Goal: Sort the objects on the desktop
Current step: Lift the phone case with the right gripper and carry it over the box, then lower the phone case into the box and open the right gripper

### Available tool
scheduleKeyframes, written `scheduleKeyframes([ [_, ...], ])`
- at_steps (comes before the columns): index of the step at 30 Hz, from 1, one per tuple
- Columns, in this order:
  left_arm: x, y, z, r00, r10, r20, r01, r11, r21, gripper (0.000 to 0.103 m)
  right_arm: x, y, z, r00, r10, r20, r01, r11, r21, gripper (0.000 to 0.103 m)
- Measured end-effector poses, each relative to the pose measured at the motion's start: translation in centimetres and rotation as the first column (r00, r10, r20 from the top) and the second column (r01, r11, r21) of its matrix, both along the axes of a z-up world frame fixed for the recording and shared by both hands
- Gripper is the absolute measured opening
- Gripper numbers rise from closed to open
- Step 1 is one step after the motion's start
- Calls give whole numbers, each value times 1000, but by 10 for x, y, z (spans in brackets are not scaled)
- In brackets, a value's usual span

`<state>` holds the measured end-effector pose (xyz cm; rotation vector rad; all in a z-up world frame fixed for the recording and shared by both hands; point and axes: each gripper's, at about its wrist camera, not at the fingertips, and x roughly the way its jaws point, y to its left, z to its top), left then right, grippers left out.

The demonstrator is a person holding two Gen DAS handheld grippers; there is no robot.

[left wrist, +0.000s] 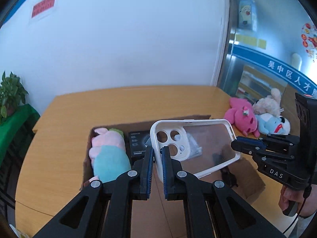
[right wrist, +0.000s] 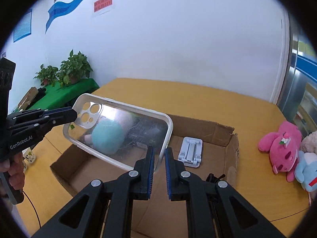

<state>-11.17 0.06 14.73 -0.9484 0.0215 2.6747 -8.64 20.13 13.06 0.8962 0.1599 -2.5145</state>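
A phone case [left wrist: 210, 138] with a white rim and a clear back hangs in the air over an open cardboard box [left wrist: 138, 124]. My left gripper [left wrist: 158, 148] is shut on the rim at the camera-hole end. My right gripper [left wrist: 235, 141] comes in from the right and pinches the opposite end. In the right wrist view the phone case [right wrist: 122, 130] slants from upper left to lower right. There my right gripper [right wrist: 159, 148] is shut on its near corner, and my left gripper [right wrist: 74, 114] clamps the far end.
The cardboard box [right wrist: 198, 127] holds a pink-and-teal plush [left wrist: 109, 154], a black carton [left wrist: 138, 142], a pale phone stand [right wrist: 190, 150] and a black clip [right wrist: 215, 176]. Pink [right wrist: 281, 146], cream and blue plush toys lie on the wooden table [right wrist: 218, 103] at right. Potted plants [right wrist: 73, 67] stand at left.
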Motion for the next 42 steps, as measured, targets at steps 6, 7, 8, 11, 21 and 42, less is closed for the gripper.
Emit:
scheduleKeyframes([
  [6,-54,5,-59,982,7,187,-6,1000,-8,5,-63,-7,-63,977,18,214,-25,999,31,11],
  [7,-65,6,-73,971,4,240,-3,1000,-3,5,-70,-9,-74,969,18,246,-27,999,35,11],
  [8,-73,6,-87,959,2,284,-3,1000,2,5,-78,-9,-85,960,13,280,-24,999,38,11],
  [11,-92,9,-120,920,4,393,-5,1000,3,5,-95,-6,-121,922,-8,388,-9,999,41,11],
  [21,-108,18,-178,827,55,560,-11,997,-83,6,-114,-22,-168,825,-28,564,-65,988,143,13],
  [42,93,-5,-98,981,112,-159,-129,986,-103,102,68,-2,-98,989,-149,15,150,988,-31,83],
])
